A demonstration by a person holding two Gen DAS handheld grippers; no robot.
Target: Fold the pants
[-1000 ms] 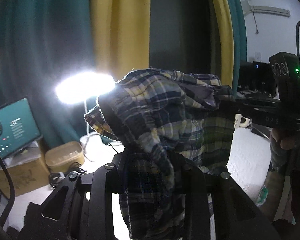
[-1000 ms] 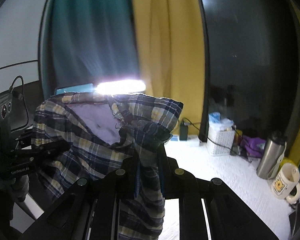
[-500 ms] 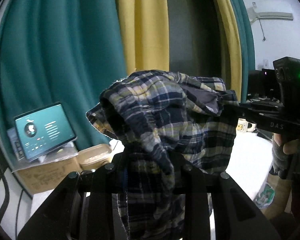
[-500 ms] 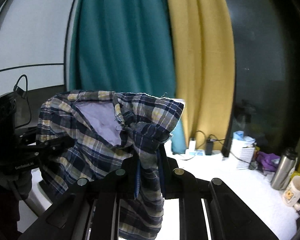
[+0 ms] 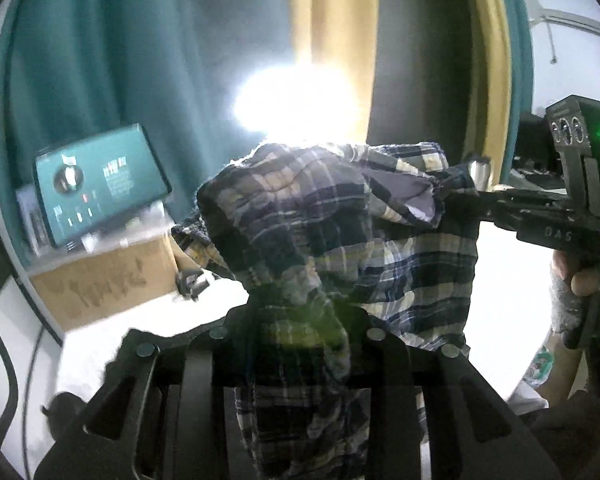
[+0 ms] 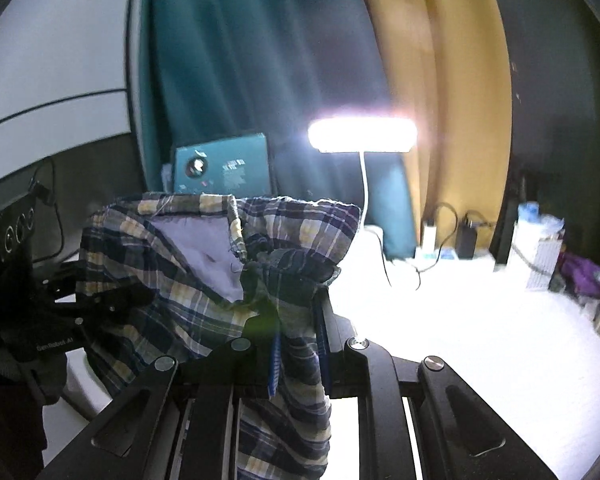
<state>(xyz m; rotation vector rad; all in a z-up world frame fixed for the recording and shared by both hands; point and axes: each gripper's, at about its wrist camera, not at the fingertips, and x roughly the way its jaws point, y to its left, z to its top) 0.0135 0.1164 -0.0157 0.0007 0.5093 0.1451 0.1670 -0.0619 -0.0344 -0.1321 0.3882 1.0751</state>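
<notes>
One pair of plaid pants (image 5: 340, 240) is seen, held up in the air between two grippers. The left gripper (image 5: 300, 320) is clamped on a bunched fold of the fabric, and the right gripper (image 6: 296, 320) is likewise closed on a gathered edge, so that the cloth is stretched between them and hangs down over both sets of fingers. The fingertips of both tools are buried in fabric and cannot be made out. In the left wrist view the right gripper is seen from the side at the far right edge, with its fingertips hidden in the cloth; part of the holding hand (image 5: 576, 280) is cut off by the frame. The pants are of thin, crumpled woven cloth checked in navy, cream and yellow, with a pale lilac lining patch (image 6: 204, 248) exposed. Beyond the tools, one oblong lamp (image 6: 362, 136) is blown out to white glare, one teal-screened tablet (image 5: 100, 184) is blurred, and it rests on one brown cardboard box (image 5: 108, 280). Teal and yellow curtains (image 6: 260, 60) hang in soft folds behind.
</notes>
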